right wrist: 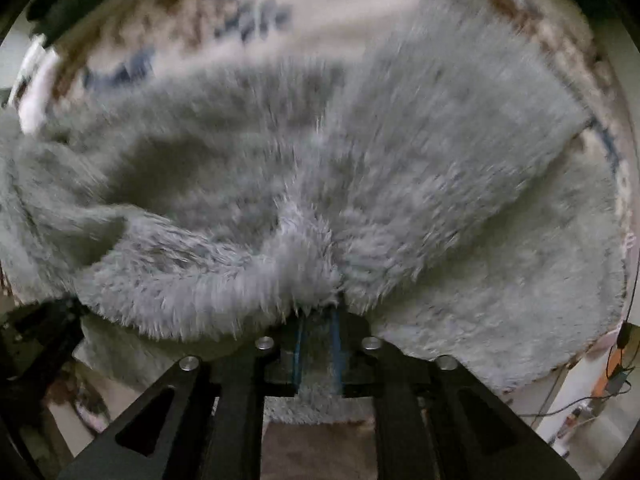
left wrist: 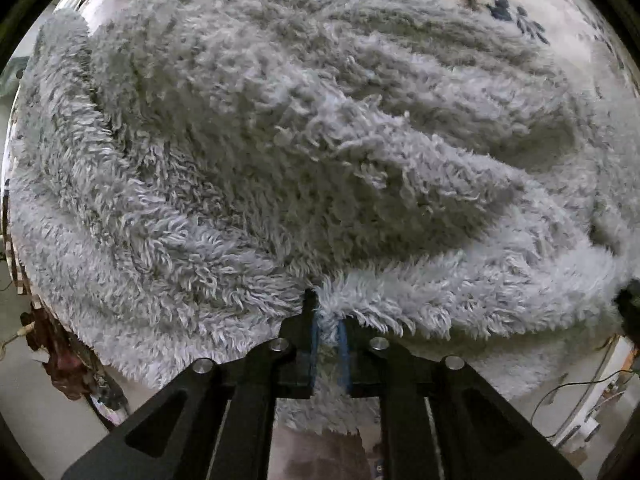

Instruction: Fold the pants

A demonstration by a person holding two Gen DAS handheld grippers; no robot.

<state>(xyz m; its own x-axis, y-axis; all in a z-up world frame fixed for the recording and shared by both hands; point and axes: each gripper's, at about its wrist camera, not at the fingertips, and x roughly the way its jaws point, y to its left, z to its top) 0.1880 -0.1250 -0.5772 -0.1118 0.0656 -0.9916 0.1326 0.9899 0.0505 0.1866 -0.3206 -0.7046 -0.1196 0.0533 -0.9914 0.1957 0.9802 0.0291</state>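
Note:
The pants [left wrist: 280,140] are fluffy grey fleece and fill most of both views, spread over a patterned cloth-covered surface. My left gripper [left wrist: 329,312] is shut on a near edge of the pants, with fleece pinched between its blue-padded fingers. My right gripper [right wrist: 318,312] is shut on another part of that near edge [right wrist: 304,276], where the fabric bunches into a raised fold. The right wrist view is blurred by motion. A flatter layer of the pants [right wrist: 500,300] lies to the right below the lifted edge.
The surface under the pants is a cream cloth with brown and blue print [left wrist: 520,12], also in the right wrist view [right wrist: 280,12]. Cables and small items lie on the floor at the lower right [right wrist: 600,392]. A dark reddish object sits at the lower left [left wrist: 68,368].

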